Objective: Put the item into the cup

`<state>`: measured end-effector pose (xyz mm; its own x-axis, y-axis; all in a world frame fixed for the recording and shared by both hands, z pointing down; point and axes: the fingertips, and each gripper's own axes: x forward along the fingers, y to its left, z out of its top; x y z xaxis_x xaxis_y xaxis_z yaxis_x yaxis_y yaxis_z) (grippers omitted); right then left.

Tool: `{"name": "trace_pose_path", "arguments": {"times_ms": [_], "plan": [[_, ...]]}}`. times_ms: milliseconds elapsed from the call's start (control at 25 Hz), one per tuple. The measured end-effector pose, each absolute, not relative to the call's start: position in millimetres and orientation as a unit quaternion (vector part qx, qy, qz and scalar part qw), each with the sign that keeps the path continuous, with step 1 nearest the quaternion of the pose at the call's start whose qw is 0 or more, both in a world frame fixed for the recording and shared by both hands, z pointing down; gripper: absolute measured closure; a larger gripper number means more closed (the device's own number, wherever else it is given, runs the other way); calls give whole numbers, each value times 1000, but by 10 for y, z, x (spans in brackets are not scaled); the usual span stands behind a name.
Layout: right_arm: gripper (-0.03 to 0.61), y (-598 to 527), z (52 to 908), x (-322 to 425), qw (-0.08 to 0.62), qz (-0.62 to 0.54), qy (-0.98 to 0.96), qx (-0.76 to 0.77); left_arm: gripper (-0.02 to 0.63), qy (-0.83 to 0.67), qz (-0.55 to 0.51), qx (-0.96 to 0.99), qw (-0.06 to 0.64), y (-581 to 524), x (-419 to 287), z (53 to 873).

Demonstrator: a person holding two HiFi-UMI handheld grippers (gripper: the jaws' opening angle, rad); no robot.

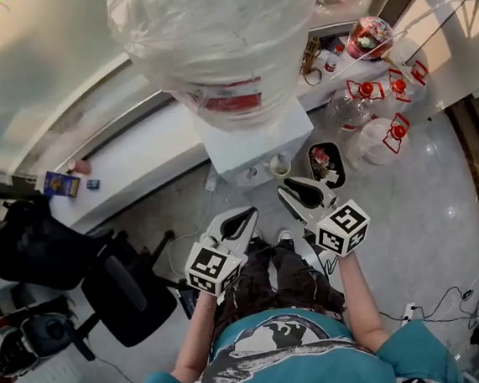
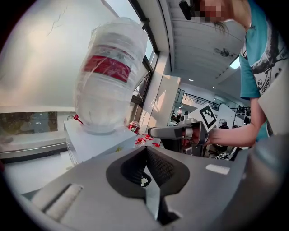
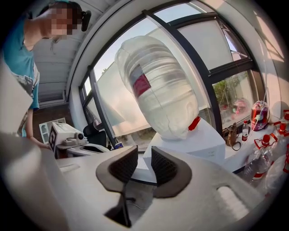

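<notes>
A small pale cup (image 1: 280,166) sits at the front of the white water dispenser (image 1: 256,147), seen from above. My left gripper (image 1: 244,218) is held up in front of the dispenser, a little short of the cup. In its own view the left gripper (image 2: 145,152) has its pads meeting, with a tiny white speck (image 2: 143,181) low between them; I cannot tell what the speck is. My right gripper (image 1: 297,189) is just below the cup. Its pads (image 3: 165,164) stand apart with nothing between them.
A large plastic-wrapped water bottle (image 1: 216,37) stands on top of the dispenser. A black bin (image 1: 326,164) with rubbish is to the right of the cup. Clear jugs with red caps (image 1: 366,107) stand on the floor beyond it. A black office chair (image 1: 123,290) is at the left.
</notes>
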<state>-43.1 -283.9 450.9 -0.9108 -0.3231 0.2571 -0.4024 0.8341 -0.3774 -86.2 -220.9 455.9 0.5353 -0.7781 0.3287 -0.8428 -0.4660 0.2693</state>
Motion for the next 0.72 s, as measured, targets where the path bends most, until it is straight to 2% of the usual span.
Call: {"name": "trace_pose_path", "arguments": {"times_ms": [400,720], "plan": [[499,-2525,4298,-600,87,206,-951,214,603,-451,77,865,206,-2007,-1060,4528],[499,-2276,4324,-673,111,206,-952,195,602,-463,72,858,208,-1932,-1192,4564]]}}
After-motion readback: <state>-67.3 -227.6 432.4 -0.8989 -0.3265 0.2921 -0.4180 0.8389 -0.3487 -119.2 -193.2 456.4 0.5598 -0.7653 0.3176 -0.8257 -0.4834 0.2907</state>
